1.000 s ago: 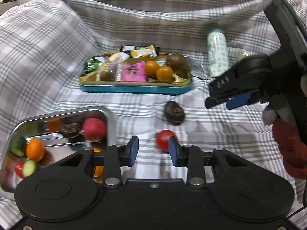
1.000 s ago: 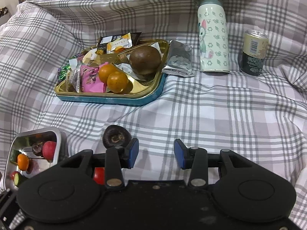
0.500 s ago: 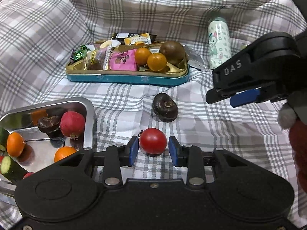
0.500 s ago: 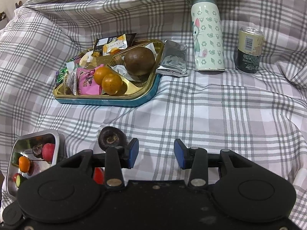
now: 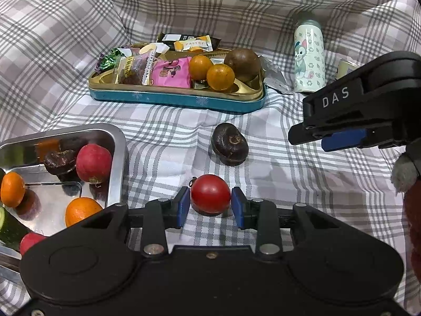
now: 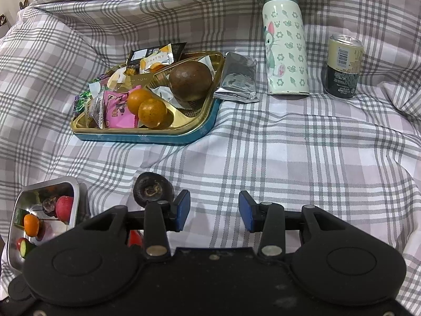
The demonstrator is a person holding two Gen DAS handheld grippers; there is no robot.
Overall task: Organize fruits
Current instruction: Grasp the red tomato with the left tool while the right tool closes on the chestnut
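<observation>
Straddling the red tomato on the plaid cloth, the left gripper stood unclenched, pads flanking it without clearly pressing. The steel tray lay just left; the right gripper, spread and empty, hung farther right.

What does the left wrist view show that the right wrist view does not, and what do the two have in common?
Only the left wrist view shows the left gripper with the red tomato between its pads, and the right gripper from the side.

Only the right wrist view shows the whole drink can, plus the right gripper open over bare cloth.

Both show the snack tin, the steel tray, the dark fruit and the bottle.
</observation>
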